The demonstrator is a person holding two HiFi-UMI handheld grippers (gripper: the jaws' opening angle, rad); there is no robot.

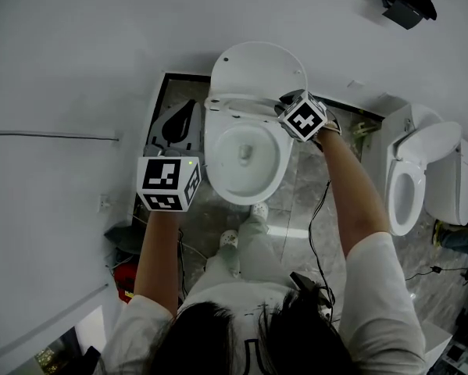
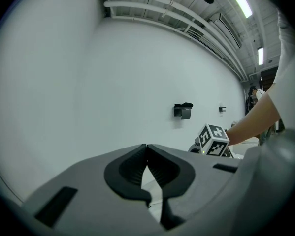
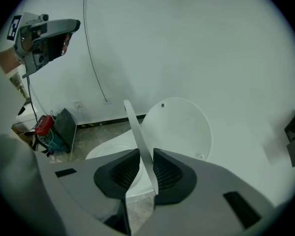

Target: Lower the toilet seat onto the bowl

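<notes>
A white toilet stands against the wall, its lid [image 1: 257,69] upright above the open bowl [image 1: 218,174]. The seat [image 1: 241,104] is partly raised at the bowl's back. In the right gripper view the seat [image 3: 136,127] shows edge-on as a thin white blade running between the pads, with the lid [image 3: 181,127] behind it. My right gripper [image 3: 146,156] is shut on that seat edge, at the toilet's right side [image 1: 287,106]. My left gripper [image 2: 146,149] is shut on nothing and points at the bare wall, left of the bowl; its marker cube [image 1: 169,182] shows in the head view.
A second toilet [image 1: 421,178] stands to the right. A black fixture [image 1: 405,2] hangs on the wall. Left of the bowl are a dark bin [image 1: 179,123] and a red tool [image 3: 45,126] with cables on the floor. The person's shoes [image 1: 257,209] are right before the bowl.
</notes>
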